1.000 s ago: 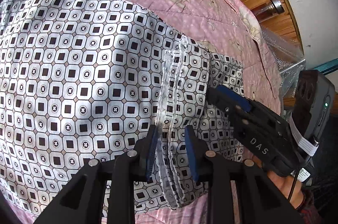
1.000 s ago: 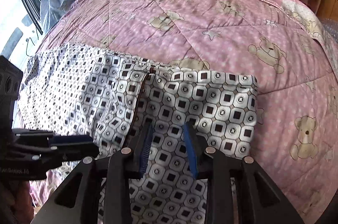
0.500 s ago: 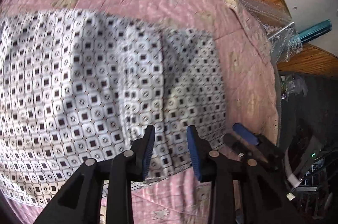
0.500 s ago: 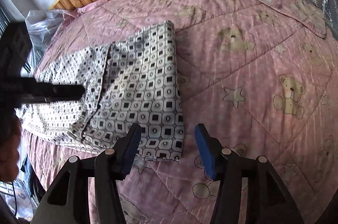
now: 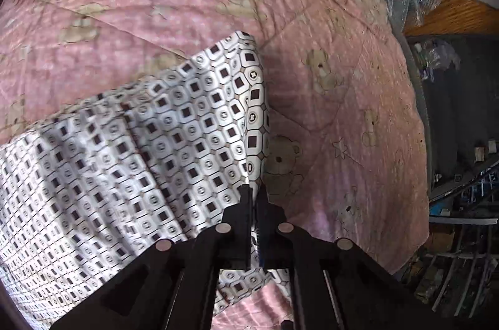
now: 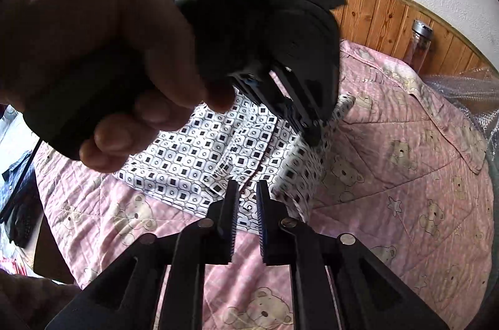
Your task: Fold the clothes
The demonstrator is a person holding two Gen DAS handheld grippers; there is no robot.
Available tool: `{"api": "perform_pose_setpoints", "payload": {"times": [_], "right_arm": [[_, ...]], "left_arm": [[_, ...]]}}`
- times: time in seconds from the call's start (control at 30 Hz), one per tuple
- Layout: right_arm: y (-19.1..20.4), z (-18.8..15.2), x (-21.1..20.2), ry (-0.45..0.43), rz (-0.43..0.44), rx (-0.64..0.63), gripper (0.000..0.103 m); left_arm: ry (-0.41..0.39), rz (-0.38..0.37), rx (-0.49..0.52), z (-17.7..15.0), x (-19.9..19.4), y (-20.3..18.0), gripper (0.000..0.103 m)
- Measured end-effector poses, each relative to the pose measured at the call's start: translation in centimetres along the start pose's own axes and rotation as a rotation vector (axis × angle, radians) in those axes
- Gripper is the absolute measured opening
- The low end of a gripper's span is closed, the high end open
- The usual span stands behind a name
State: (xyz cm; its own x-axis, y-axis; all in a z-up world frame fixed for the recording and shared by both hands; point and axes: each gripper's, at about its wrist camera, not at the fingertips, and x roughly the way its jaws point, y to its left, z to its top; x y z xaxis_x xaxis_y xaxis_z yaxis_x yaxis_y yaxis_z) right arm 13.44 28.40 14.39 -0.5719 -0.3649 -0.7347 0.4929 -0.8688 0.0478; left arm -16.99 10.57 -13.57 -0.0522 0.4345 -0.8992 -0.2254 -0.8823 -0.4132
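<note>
Garment: the patterned cloth (image 5: 193, 124) lies on the pink bear quilt (image 5: 343, 99) of the bed, filling the lower left of the left wrist frame; its right edge is raised off the quilt.
Left tongs (image 5: 254, 196): nearly closed, pinching that raised edge at lower centre, probably so the end can be carried over the rest as a fold.
Right tongs (image 6: 248, 189): narrow gap, with the near corner of the cloth between the tips at centre frame; whether they truly clamp it I cannot tell.
Hand (image 6: 103, 59): upper left of the right wrist frame, gripping the left tool's handle.
Why two holds: taking both corners of one end should keep the fold line straight.
Bottle (image 6: 421, 45): upper right, against the wooden headboard, well apart from the cloth.
</note>
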Motion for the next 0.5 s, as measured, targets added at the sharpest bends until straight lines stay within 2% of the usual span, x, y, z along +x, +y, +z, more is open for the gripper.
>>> {"api": "perform_pose_setpoints", "payload": {"times": [0.1, 0.17, 0.3, 0.4, 0.5], "right_arm": [[-1.0, 1.5, -2.8, -0.087, 0.066, 0.177, 0.031], [-1.2, 2.5, -2.2, -0.088, 0.071, 0.268, 0.034], [-0.1, 3.7, 3.7, 0.051, 0.082, 0.281, 0.034], [2.2, 3.7, 8.7, 0.165, 0.111, 0.219, 0.030], [4.2, 2.7, 11.9, 0.276, 0.067, 0.128, 0.027]], "left_arm": [[-0.086, -0.038, -0.039, -2.3, -5.6, 3.8, 0.002], [-0.134, -0.053, -0.091, -4.2, -9.0, 7.2, 0.002], [-0.168, -0.025, -0.232, -8.3, -11.8, 15.2, 0.002], [-0.159, -0.033, -0.304, -10.2, -10.5, 19.1, 0.002], [-0.141, 0.033, -0.305, -11.4, -7.8, 20.5, 0.002]]}}
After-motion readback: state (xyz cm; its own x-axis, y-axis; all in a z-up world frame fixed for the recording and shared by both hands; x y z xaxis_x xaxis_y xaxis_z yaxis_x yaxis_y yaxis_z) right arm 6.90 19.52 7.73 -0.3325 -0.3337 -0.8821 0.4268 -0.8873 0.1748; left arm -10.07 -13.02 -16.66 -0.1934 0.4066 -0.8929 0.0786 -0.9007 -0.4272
